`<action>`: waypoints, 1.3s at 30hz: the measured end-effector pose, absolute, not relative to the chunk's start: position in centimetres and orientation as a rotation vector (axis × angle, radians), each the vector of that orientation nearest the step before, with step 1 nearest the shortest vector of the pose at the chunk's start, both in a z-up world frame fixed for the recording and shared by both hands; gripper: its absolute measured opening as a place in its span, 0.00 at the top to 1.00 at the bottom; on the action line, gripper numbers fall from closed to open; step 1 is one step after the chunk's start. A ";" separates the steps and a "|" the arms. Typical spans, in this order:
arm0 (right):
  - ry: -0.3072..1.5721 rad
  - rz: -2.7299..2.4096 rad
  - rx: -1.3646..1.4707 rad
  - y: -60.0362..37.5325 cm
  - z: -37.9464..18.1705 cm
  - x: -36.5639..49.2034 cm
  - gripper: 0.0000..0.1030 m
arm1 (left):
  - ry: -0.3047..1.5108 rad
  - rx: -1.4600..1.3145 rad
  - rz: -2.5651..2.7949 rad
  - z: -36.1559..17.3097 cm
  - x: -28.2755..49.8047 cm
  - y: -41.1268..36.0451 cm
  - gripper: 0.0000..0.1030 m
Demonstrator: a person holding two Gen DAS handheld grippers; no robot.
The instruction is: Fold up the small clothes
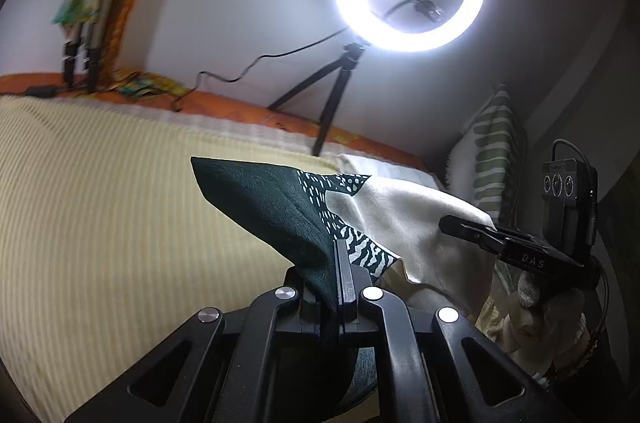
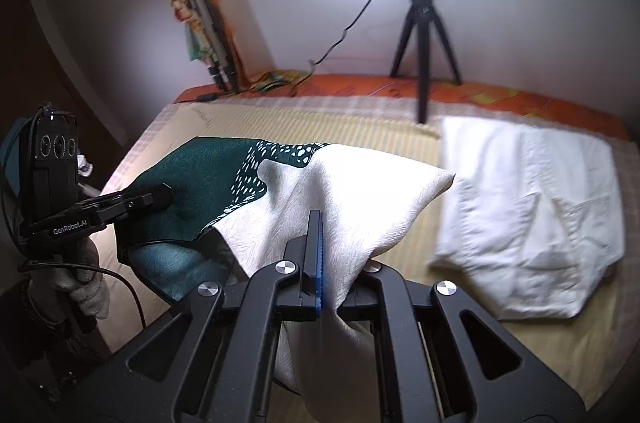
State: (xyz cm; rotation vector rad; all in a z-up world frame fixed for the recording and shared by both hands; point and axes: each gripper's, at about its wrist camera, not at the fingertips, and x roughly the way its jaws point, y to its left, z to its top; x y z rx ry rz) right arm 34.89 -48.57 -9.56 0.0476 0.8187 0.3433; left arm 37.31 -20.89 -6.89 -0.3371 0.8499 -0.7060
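Closest to us, our left gripper (image 1: 344,283) is clamped on the dark green end of the cloth (image 1: 280,207), and our right gripper (image 2: 316,255) is clamped on its cream end. The cloth hangs between the two, lifted off the striped bedspread (image 1: 100,183), its long axis running from one gripper to the other, green on our left and cream on our right. Neither hand is nearer; each holds its own corner. A folded white garment (image 2: 528,207) lies on the bed to our right, apart from the cloth. We judge the next move turns on laying this span flat.
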 end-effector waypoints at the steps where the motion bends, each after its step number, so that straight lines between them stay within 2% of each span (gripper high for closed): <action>1: 0.814 0.332 0.040 -49.2 -9.2 35.0 0.95 | 0.844 -0.330 -0.717 -6.6 37.6 -22.0 0.99; 8: 0.761 0.195 -0.044 -55.6 -6.9 36.0 0.95 | 0.806 -0.276 -0.761 -5.2 39.8 -30.0 0.99; 18: 0.720 0.044 -0.106 -63.3 -5.8 38.6 0.95 | 0.761 -0.202 -0.786 -5.8 42.0 -39.9 0.99; 25: 0.731 -0.004 -0.074 -68.3 -7.3 40.3 0.95 | 0.787 -0.142 -0.803 -7.8 42.9 -44.6 0.99; 30: 0.807 -0.016 -0.080 -69.9 -10.5 41.8 0.95 | 0.884 -0.080 -0.795 -10.7 43.4 -45.8 0.95; 31: 0.828 -0.033 -0.083 -70.2 -11.2 42.0 0.95 | 0.887 -0.067 -0.790 -11.0 43.2 -45.7 0.84; 32: 0.851 -0.061 -0.086 -70.6 -11.9 42.1 0.94 | 0.892 -0.049 -0.790 -11.3 43.0 -45.5 0.77; 33: 0.877 -0.096 -0.085 -71.2 -12.7 42.2 0.85 | 0.893 -0.034 -0.785 -11.4 42.9 -45.6 0.67; 34: 0.899 -0.129 -0.077 -71.8 -13.2 42.3 0.63 | 0.898 -0.022 -0.777 -11.4 42.8 -45.7 0.60; 35: 0.910 -0.168 -0.072 -72.3 -13.5 42.3 0.51 | 0.908 -0.016 -0.772 -11.5 42.7 -45.5 0.55; 36: 0.913 -0.217 -0.068 -72.9 -13.7 42.1 0.35 | 0.907 -0.017 -0.772 -11.5 42.6 -45.3 0.47; 39: 0.888 -0.245 -0.056 -73.5 -13.4 41.2 0.33 | 0.903 0.004 -0.728 -11.3 42.2 -44.7 0.22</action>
